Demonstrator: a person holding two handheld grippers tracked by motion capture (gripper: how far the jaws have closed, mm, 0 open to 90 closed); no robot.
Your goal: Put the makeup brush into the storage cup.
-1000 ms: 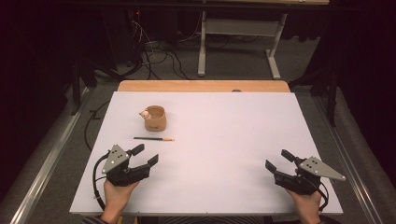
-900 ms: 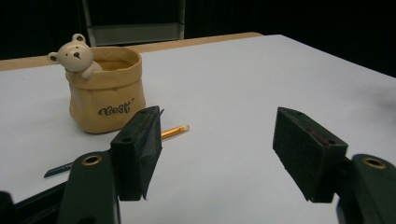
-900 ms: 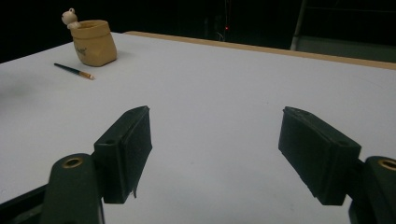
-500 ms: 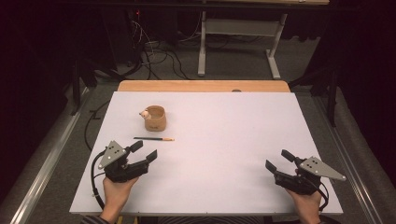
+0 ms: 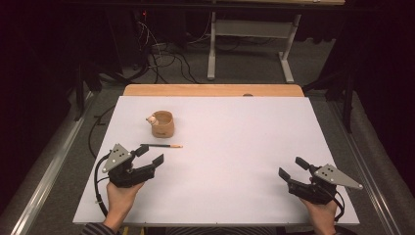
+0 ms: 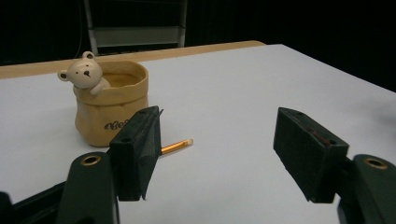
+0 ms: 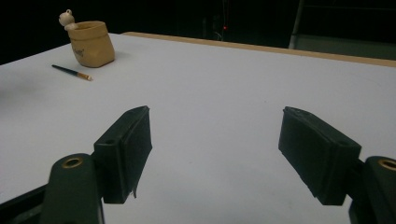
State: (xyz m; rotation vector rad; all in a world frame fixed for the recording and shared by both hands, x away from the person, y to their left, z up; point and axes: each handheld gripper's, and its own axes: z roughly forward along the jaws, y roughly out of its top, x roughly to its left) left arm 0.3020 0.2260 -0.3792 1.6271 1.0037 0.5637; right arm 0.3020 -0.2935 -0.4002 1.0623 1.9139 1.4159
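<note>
My left gripper (image 5: 149, 155) has edged toward the thin black, orange-tipped pencil (image 5: 161, 145) lying beside the tan bear-trimmed ceramic cup (image 5: 163, 124), jaws wide for the pickup; my right gripper (image 5: 292, 167) waits agape.

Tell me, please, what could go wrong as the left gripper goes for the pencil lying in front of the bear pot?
1. The pencil lies flat on the white table, so the left gripper, its jaws open, may scrape the surface or roll the pencil away instead of pinching it.
2. The bear pot stands close behind the pencil; a reach that overshoots could nudge or tip it.
3. The right gripper is open and far off, too distant to steady anything.
</note>
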